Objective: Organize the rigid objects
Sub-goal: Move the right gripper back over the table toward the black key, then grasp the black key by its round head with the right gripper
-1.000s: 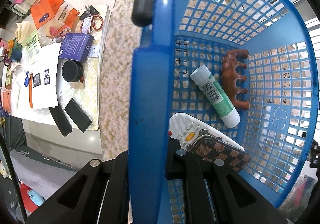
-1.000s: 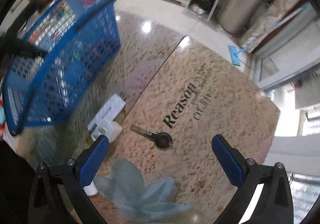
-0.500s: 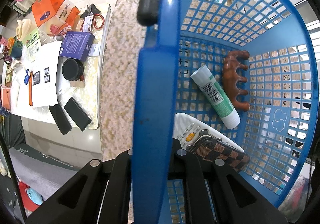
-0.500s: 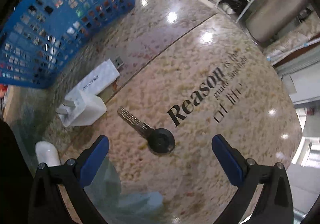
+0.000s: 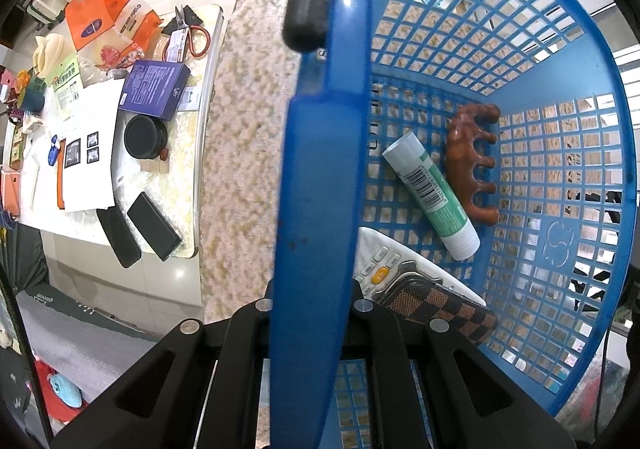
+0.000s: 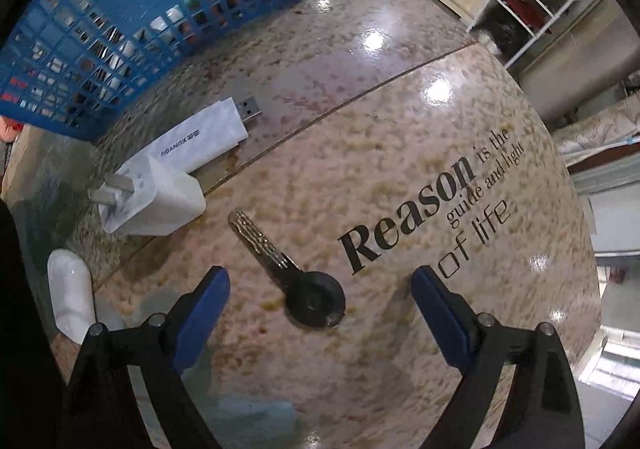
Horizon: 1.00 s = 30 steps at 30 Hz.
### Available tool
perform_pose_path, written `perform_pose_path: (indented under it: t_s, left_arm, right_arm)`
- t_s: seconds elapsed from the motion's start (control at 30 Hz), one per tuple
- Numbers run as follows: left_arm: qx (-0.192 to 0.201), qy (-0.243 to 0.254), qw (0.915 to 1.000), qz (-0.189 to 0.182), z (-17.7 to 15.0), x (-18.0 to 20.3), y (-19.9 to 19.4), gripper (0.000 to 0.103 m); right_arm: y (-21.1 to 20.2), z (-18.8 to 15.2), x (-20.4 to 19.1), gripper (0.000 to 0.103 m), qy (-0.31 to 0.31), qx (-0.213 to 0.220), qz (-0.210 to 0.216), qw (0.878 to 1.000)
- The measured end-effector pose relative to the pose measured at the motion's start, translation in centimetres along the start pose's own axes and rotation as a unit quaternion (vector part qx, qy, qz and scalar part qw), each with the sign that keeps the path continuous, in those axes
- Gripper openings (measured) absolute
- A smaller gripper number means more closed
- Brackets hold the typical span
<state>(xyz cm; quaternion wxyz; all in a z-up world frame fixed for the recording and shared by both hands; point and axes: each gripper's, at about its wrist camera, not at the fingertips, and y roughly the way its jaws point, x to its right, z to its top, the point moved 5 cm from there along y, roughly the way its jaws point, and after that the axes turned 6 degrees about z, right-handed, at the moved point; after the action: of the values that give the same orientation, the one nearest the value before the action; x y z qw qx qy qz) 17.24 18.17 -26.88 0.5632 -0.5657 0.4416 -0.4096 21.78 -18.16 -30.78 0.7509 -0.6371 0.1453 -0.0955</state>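
Sorting is partly done: the blue basket already holds a glue stick, a brown wooden piece, a remote and a checkered case. The left gripper is clamped on the basket's rim. Left on the stone table, right of the basket, are a key, a charger and a USB stick. The right gripper, jaws apart and closing, straddles the key without touching it.
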Motion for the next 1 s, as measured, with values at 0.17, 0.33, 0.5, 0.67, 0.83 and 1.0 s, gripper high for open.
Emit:
perform_pose_path:
  t_s: [0.17, 0.33, 0.5, 0.67, 0.83, 1.0]
  left_arm:
    - [-0.001, 0.001, 1.0000, 0.001, 0.0, -0.1, 0.0, 0.011]
    - [-0.007, 0.009, 0.9999, 0.006, 0.0, 0.2, 0.1, 0.011]
    - [-0.015, 0.012, 0.9998, 0.010, 0.2, 0.5, 0.3, 0.011]
    - [-0.018, 0.012, 0.9997, 0.007, 0.3, 0.5, 0.4, 0.010]
    - [-0.023, 0.007, 0.9997, -0.003, 0.5, 0.3, 0.6, 0.008]
    - [-0.025, 0.006, 0.9997, -0.002, 0.6, 0.2, 0.7, 0.008]
  right_arm:
    - [-0.2, -0.7, -0.1, 0.087, -0.006, 0.000, 0.003, 1.000]
    - [-1.4, -1.0, -0.4, 0.055, 0.003, 0.002, 0.003, 1.000]
    - [-1.7, -1.3, -1.4, 0.032, 0.007, 0.005, 0.003, 1.000]
    - [-2.3, -1.4, -2.0, 0.026, 0.019, 0.005, 0.004, 1.000]
    - [-2.8, -1.9, -2.2, 0.026, 0.032, 0.002, 0.005, 0.999]
    - [-4.3, -2.3, -2.1, 0.026, 0.059, 0.016, -0.004, 0.998]
